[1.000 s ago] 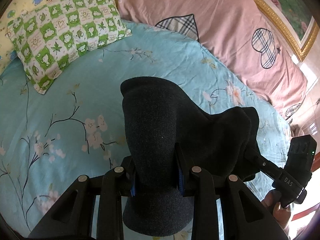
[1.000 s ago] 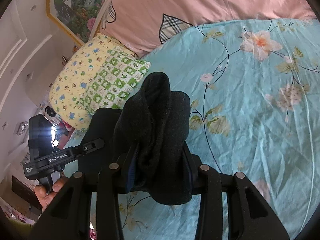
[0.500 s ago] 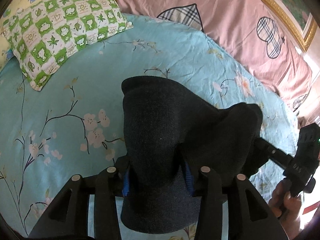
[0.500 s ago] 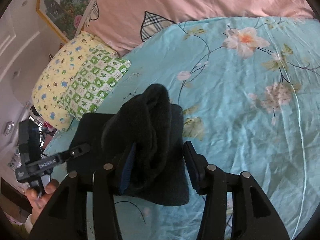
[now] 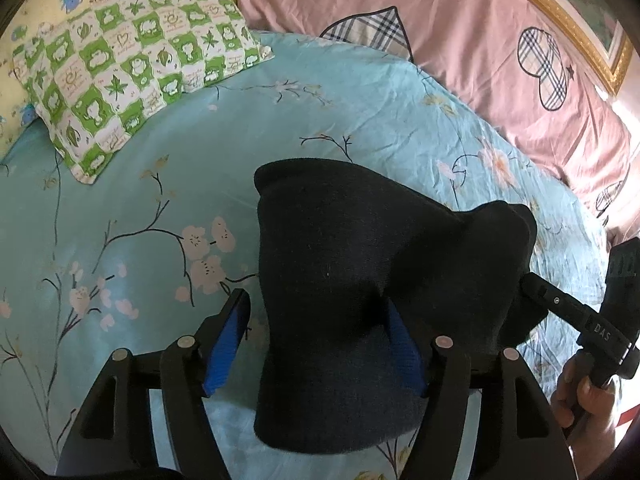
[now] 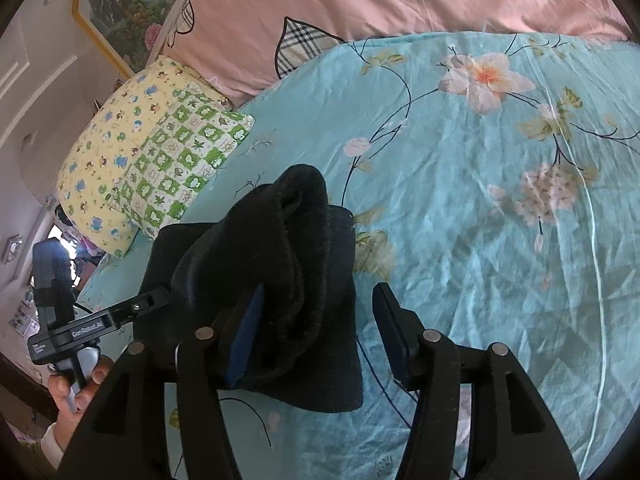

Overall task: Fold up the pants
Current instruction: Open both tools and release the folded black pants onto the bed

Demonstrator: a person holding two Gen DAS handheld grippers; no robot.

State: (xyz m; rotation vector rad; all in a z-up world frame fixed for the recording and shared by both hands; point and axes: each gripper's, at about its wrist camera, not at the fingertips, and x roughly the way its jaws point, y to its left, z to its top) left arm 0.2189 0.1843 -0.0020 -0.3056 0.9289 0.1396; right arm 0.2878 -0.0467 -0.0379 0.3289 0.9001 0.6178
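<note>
Both claws are standing spread: the left claw point(image 5: 316, 344) and right claw point(image 6: 316, 328) are each straddling a bunched end of the dark pants point(image 5: 360, 264) lying on the bed point(image 5: 120, 200).

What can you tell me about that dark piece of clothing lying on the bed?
The pants are dark, almost black, of a thick, fuzzy knit. They are bunched into a folded bundle lying on the turquoise flowered sheet. Both the left gripper and the right gripper have their fingers spread around the cloth, open rather than pinching it.
</note>
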